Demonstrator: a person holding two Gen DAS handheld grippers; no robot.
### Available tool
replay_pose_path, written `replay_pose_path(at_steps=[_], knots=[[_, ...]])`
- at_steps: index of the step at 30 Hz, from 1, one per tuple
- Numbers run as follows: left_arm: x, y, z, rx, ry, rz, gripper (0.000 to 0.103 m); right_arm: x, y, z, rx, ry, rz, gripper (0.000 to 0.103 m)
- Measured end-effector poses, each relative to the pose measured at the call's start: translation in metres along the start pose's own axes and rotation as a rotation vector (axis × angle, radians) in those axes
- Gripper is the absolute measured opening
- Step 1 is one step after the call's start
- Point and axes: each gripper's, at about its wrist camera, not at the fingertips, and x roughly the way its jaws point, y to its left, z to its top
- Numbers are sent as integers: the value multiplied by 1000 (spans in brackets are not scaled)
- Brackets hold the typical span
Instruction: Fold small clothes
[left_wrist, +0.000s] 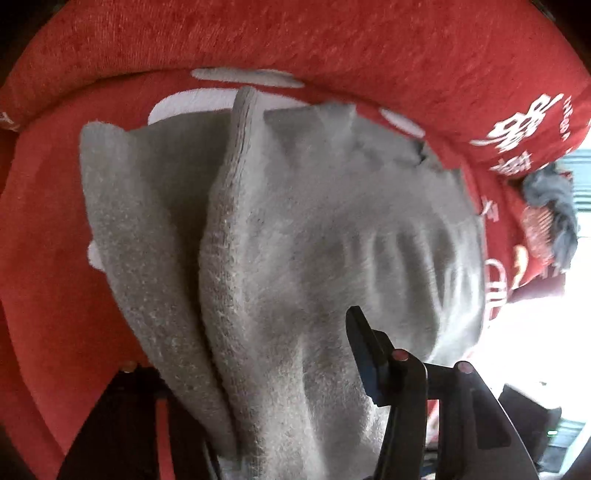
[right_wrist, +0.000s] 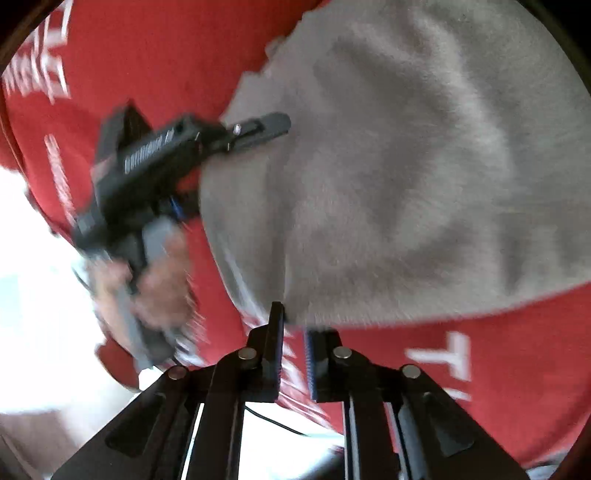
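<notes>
**Left wrist view: grey garment half-folded on the red cover**

Left wrist view shows my left gripper (left_wrist: 258, 387) low over a small grey knit garment (left_wrist: 295, 229), which lies on a red printed cover (left_wrist: 332, 40); one thick doubled edge stands up as a ridge down the cloth's middle, so I judge a first fold is in progress rather than finished; the cloth is bunched and wrinkled, not yet flat or squared, and smoothing plus a further fold look to remain. A darker grey piece (left_wrist: 554, 206) lies well apart at the right edge of the cover, seemingly waiting its turn.

The left jaws stand about half open; the garment's near end runs down between them, hiding the left finger, while the right finger lies against the cloth; I cannot tell whether the pads press on it.

From the right wrist camera, my right gripper (right_wrist: 293, 332) has its jaws nearly together with a narrow gap; the garment's near hem sits right at the fingertips, touching or just beyond them, but I see no cloth pinched between the pads. The left gripper appears there too, blurred, in a hand (right_wrist: 155, 280), its finger reaching onto the cloth's left edge.
</notes>
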Motion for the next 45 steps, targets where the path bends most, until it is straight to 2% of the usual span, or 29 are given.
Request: replay_pose_path(at_steps=[1, 2, 4, 6, 7, 8, 9, 10, 11, 15, 17, 21, 24, 26, 30, 34, 36, 37, 38, 40, 45], knots=[[2, -2, 0, 0, 2, 17, 56, -8, 0, -1, -24, -6, -27, 27], [2, -3, 0, -4, 3, 27, 56, -23, -1, 0, -48, -39, -68, 42], [5, -8, 1, -11, 0, 53, 56, -42, -5, 5, -63, -100, -139, 44], [5, -11, 0, -5, -9, 93, 54, -58, -15, 16, -57, -166, -237, 26], [4, -17, 0, 6, -17, 124, 41, -62, -21, 21, -53, -189, -305, 4], [5, -16, -2, 14, -22, 136, 35, -64, -29, 28, -54, -203, -385, 3], [3, -21, -2, 16, -34, 165, 31, -63, -33, 32, -54, -206, -413, 3], [2, -23, -2, 16, -43, 188, 20, -61, -40, 36, -54, -201, -436, 3], [0, -25, -3, 15, -55, 206, 17, -55, -46, 40, -54, -179, -450, 1], [-21, -38, -6, -26, -123, 190, 16, -43, -39, 42, -171, -148, -485, 1], [-33, -57, -7, -15, -167, 176, 16, -46, -42, 40, -169, -140, -451, 1], [-48, -115, 0, 51, -234, 163, 16, -72, -65, 38, -46, -152, -315, 1], [-49, -159, 9, 87, -248, 102, 16, -99, -78, 35, -8, -191, -296, 2], [-42, -192, 15, 131, -244, 90, 16, -120, -89, 32, 10, -229, -275, 2], [4, -260, 23, 252, -217, 144, 16, -157, -120, 34, 68, -295, -219, 2], [67, -295, 25, 340, -140, 245, 17, -178, -153, 42, 152, -327, -128, 5], [89, -301, 22, 366, -111, 292, 23, -179, -167, 45, 188, -326, -66, 5], [91, -302, 21, 361, -110, 279, 35, -179, -172, 47, 200, -321, -44, 5], [89, -300, 18, 349, -119, 250, 52, -178, -177, 49, 205, -314, -22, 5], [78, -302, 13, 336, -148, 196, 65, -178, -184, 51, 210, -308, 10, 5], [49, -314, 4, 382, -196, 175, 65, -187, -200, 66, 245, -321, 76, 6]])
